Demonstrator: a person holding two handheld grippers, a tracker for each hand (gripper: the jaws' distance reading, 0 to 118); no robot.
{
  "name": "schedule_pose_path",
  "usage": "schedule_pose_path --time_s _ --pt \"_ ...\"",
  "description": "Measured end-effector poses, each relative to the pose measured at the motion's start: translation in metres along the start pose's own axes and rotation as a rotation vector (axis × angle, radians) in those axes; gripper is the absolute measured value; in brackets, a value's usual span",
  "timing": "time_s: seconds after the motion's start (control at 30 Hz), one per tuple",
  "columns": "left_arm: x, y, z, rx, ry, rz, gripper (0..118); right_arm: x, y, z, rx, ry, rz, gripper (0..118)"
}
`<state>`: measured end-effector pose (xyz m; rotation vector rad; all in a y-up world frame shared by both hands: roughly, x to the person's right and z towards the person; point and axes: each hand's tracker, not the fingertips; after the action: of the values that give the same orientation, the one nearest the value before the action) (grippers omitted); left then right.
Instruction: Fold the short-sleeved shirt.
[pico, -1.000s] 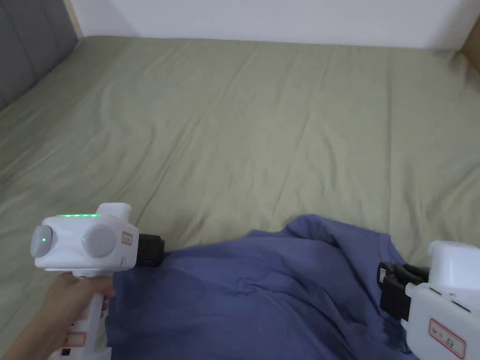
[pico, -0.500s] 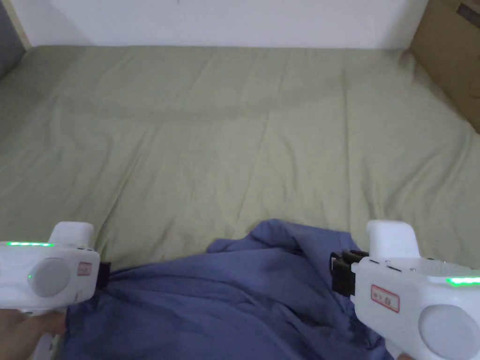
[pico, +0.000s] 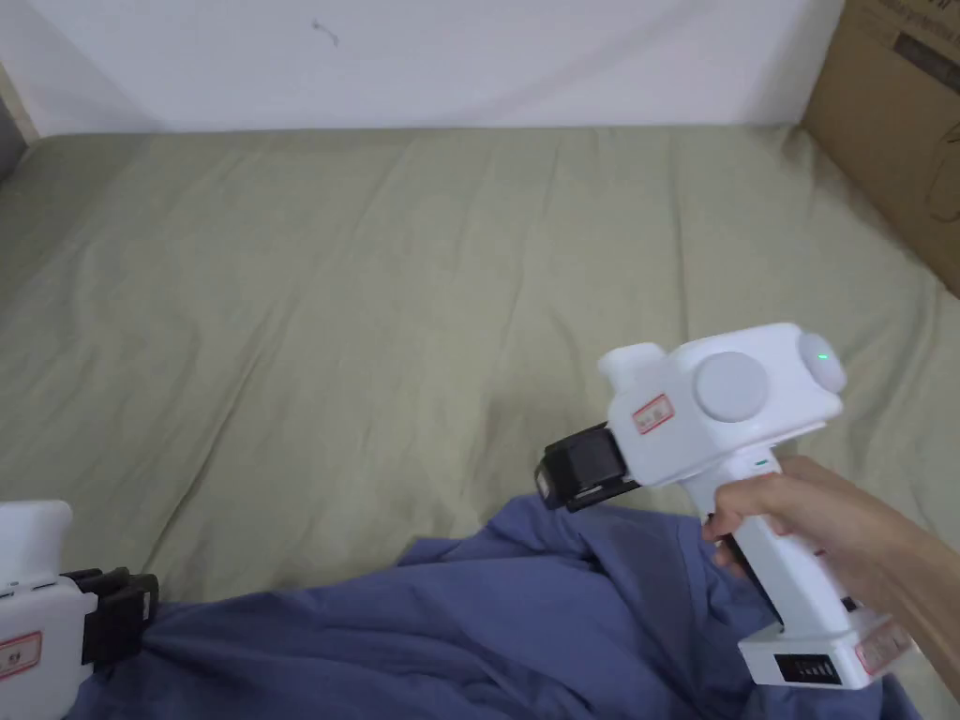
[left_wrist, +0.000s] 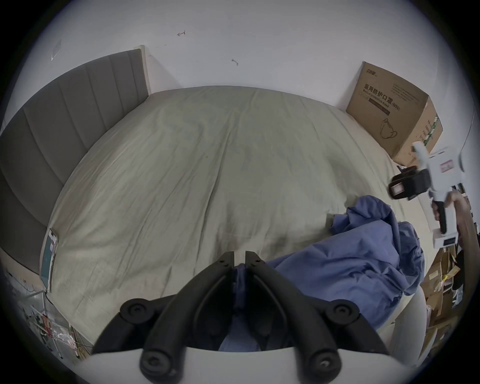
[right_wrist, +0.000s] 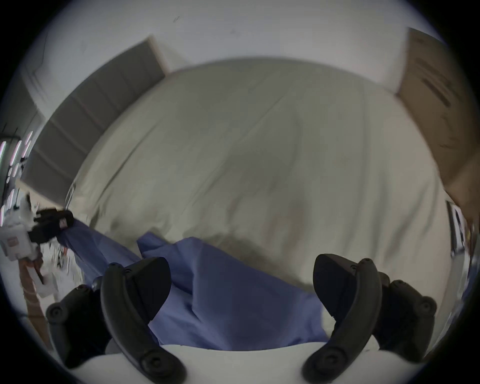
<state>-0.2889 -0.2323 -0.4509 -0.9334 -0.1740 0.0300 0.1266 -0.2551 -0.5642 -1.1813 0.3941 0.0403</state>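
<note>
Blue shirt (pico: 450, 637): crumpled at near edge of bed (pico: 375, 309); left gripper (left_wrist: 239, 261) jaws clamp 1 corner, likely to spread it; right gripper (right_wrist: 241, 280) jaws wide apart, empty, above it.

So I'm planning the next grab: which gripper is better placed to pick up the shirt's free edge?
Right. The right gripper hovers open above the shirt's bunched edge, jaws apart and empty. The left gripper is shut on the shirt's other edge.
</note>
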Motion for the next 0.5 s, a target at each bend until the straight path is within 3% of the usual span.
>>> schedule_pose_path --time_s 0.13,0.2,0.23,0.27,0.3,0.33,0.37,0.4,0.43,0.5 --pt "-0.004 -0.005 -0.003 -0.016 -0.005 0.004 5 -0.021 0.004 -0.051 -0.166 0.019 0.075 82" --pt "-0.008 -0.008 -0.005 -0.027 0.002 0.02 5 -0.025 0.002 -0.074 -0.199 -0.077 0.149 82" --pt "-0.009 -0.009 -0.006 -0.032 0.001 0.023 5 -0.027 0.007 -0.068 -0.193 -0.05 0.123 75" --pt "-0.008 -0.011 -0.005 -0.033 -0.001 0.029 5 -0.027 0.013 -0.058 -0.201 -0.056 0.108 56" --pt "-0.007 -0.012 -0.004 -0.035 -0.003 0.029 5 -0.029 0.014 -0.049 -0.178 -0.095 0.11 14" --pt "-0.006 -0.013 -0.004 -0.035 -0.003 0.027 5 -0.026 0.016 -0.044 -0.139 -0.135 0.116 2" --pt "-0.005 -0.013 -0.003 -0.037 -0.002 0.024 5 -0.019 0.02 -0.036 -0.137 -0.123 0.07 2" --pt "-0.005 -0.013 0.0 -0.037 -0.003 0.023 5 -0.011 0.022 -0.028 -0.163 -0.013 0.003 2" --pt "-0.004 -0.013 0.003 -0.03 -0.004 0.023 5 -0.002 0.018 -0.027 -0.13 0.03 -0.026 2" --pt "-0.004 -0.01 0.012 -0.021 -0.012 0.024 5 0.009 0.015 -0.002 -0.025 -0.002 -0.117 2"
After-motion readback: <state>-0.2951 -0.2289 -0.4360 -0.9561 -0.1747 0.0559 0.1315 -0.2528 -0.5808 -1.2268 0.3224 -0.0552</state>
